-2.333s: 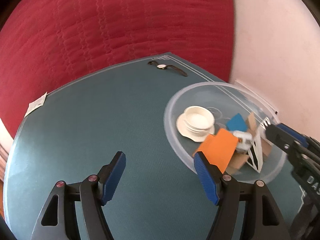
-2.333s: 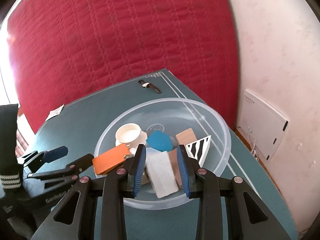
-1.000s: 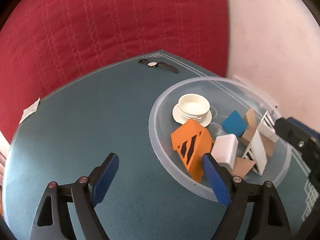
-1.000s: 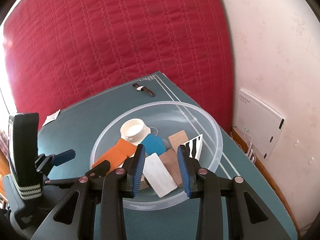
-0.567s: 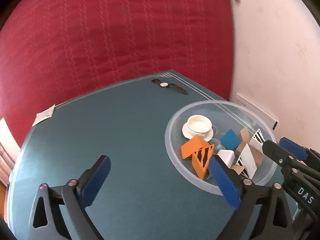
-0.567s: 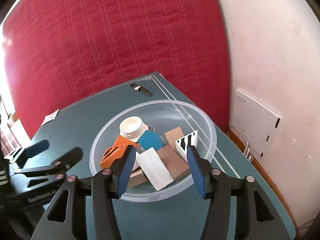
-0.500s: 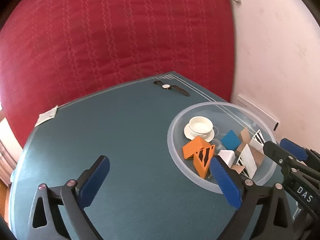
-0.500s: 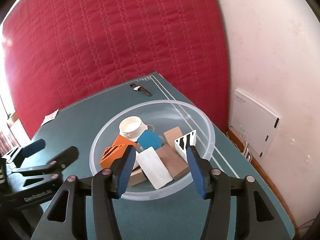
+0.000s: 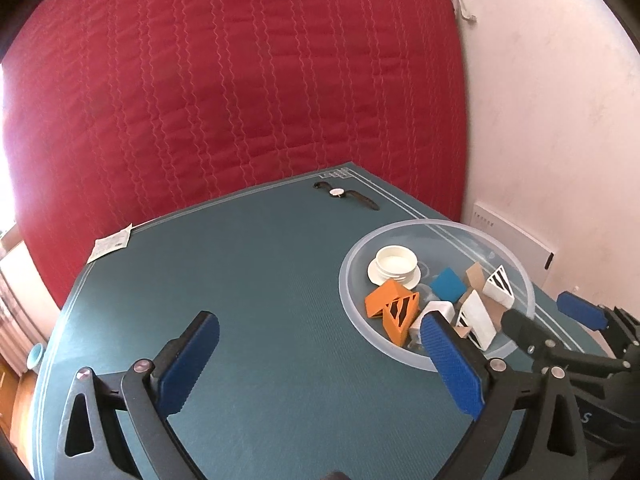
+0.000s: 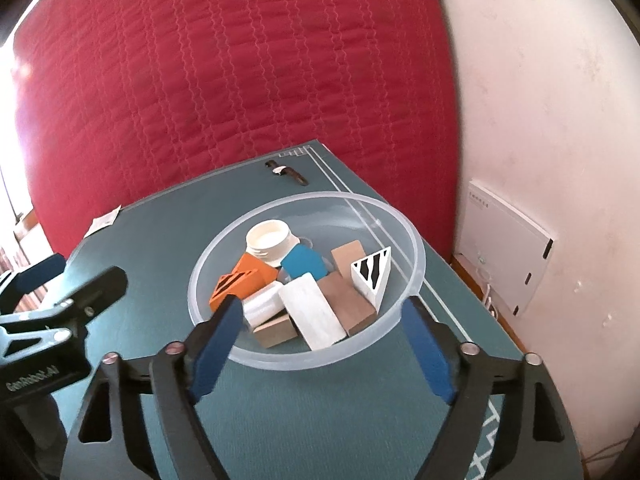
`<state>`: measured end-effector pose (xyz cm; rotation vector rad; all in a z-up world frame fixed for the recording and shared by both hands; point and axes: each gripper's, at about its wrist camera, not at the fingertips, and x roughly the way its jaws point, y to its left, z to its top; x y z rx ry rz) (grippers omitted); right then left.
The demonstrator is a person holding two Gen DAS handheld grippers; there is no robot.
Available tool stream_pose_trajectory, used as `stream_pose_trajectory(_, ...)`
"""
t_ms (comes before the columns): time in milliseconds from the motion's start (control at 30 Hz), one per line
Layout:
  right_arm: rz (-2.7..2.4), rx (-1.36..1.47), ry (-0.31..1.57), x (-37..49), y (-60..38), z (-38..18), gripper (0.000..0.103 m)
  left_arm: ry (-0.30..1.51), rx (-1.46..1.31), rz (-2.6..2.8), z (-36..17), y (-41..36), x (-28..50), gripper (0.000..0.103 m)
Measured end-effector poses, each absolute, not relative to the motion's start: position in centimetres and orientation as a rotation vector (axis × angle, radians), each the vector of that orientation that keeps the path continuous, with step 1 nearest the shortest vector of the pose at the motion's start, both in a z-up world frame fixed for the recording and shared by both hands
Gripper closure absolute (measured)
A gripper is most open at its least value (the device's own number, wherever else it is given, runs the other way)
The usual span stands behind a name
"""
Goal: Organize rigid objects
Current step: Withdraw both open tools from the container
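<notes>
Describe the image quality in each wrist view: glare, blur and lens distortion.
Left wrist view: daylight blows out the left edge, fisheye bends the red quilted backdrop and teal table mat, corners go black. Right wrist view: same glare at left, the clear plastic bowl is sharp, while the open right gripper looks slightly soft.

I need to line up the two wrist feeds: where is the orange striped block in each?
Left wrist: the orange striped block lies right of centre, at the clear bowl's near-left side, just beyond the left claw's right finger.
Right wrist: the block is left of centre, inside the bowl's left wall.
Shared landmark: the white jar lid just behind it.
</notes>
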<state>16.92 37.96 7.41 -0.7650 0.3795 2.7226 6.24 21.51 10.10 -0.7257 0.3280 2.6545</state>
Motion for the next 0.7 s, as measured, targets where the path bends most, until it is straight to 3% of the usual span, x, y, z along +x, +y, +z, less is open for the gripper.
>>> stream_pose_trajectory(200,2.688,-0.787,0.363,17.3,37.9,7.5,0.01,0.333,-0.746,2.651,10.1,21.5,6.8,0.001)
stream_pose_trajectory(700,2.659,-0.817,0.302,17.0,37.5,7.2,0.009,0.337,-0.834,2.591,8.7,21.9,7.2,0.001)
